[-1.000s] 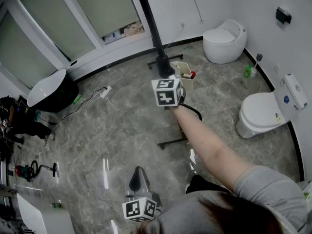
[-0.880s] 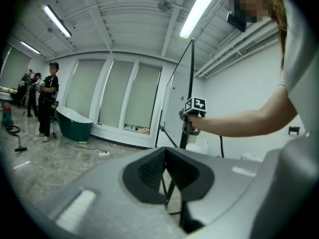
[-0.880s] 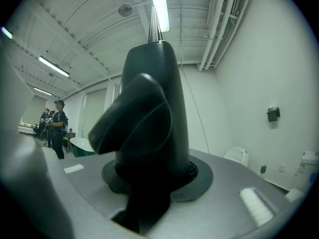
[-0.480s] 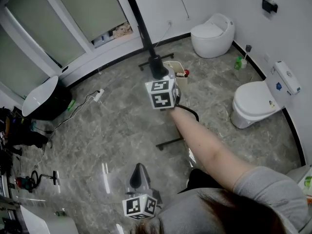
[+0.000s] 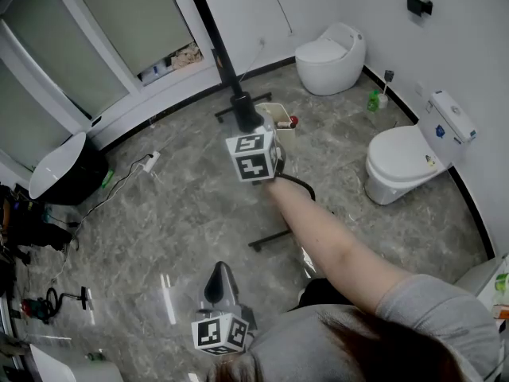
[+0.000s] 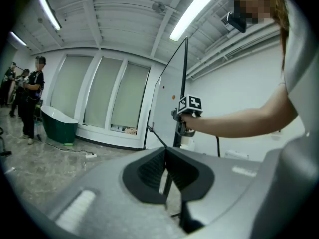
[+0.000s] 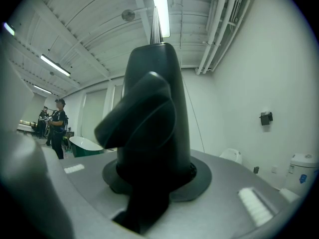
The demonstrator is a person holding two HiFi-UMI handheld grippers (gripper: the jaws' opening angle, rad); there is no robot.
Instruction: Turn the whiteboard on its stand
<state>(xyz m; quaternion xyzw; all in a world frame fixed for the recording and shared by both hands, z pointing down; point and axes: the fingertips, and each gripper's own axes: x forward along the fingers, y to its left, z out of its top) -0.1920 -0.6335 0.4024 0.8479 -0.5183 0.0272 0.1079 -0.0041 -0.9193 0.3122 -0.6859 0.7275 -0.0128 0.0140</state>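
Board: white, black-framed whiteboard, upright, seen almost edge-on.
Stand: black metal stand, foot bars flat on the grey marbled floor.
Pivot: black cone-shaped knob at the board's side edge, apparently its clamp.

**Grey top, grey tools, marker cubes**

The person wears a grey short-sleeved top, and the sleeve ends above the elbow. Both hand tools share a matte grey moulded shell with dark jaw pads; on the left tool the pads are ribbed. A pale rectangular patch sits on the shell. Each tool carries a white cube printed with black square markers: the right cube and the left cube. A black cable loops off the right tool, whose jaws are closing with the whiteboard edge between them.
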